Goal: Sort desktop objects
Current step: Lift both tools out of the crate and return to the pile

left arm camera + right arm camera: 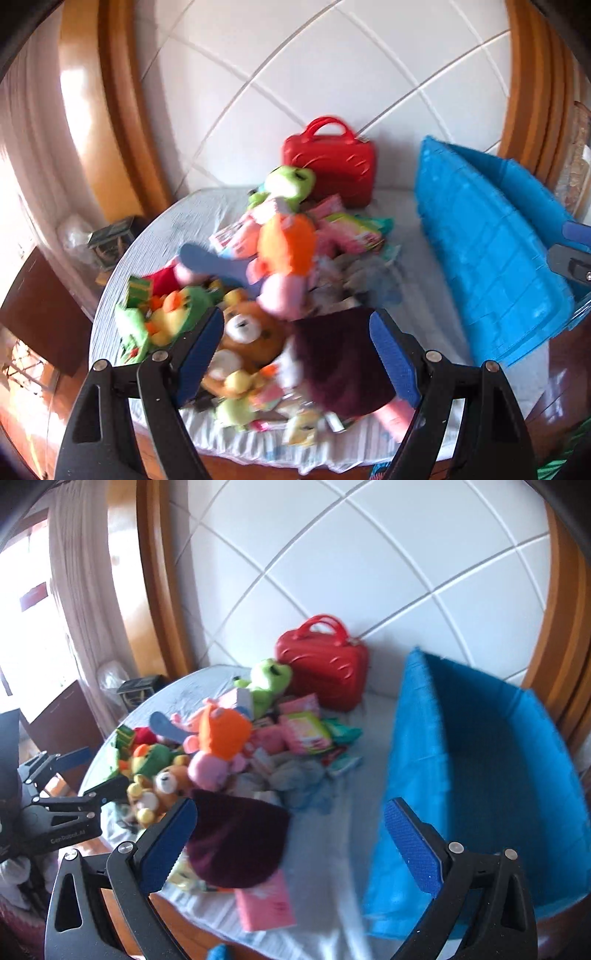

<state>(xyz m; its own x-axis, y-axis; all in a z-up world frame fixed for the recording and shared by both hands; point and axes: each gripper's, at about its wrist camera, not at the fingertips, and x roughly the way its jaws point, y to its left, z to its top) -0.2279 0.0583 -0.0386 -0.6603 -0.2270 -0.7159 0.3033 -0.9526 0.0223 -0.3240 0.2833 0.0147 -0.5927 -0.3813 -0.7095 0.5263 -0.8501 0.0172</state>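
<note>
A pile of soft toys and packets lies on the white-covered surface (417, 295). In it are a brown bear (243, 328), an orange and pink plush (288, 254), a green frog (290, 184) and a dark maroon cloth (340, 362). My left gripper (295, 354) hangs open above the bear and the cloth, holding nothing. In the right wrist view my right gripper (290, 849) is also open and empty, above the maroon cloth (236, 842) and beside the blue bin (480, 775). The left gripper (92, 773) shows at that view's left edge. Both views are blurred.
A red hard case (332, 162) stands against the white padded wall behind the pile. The blue bin (487, 251) lies tipped at the right, its open side showing in the right wrist view. A pink book (266, 904) lies near the front edge. Wooden frames flank the wall.
</note>
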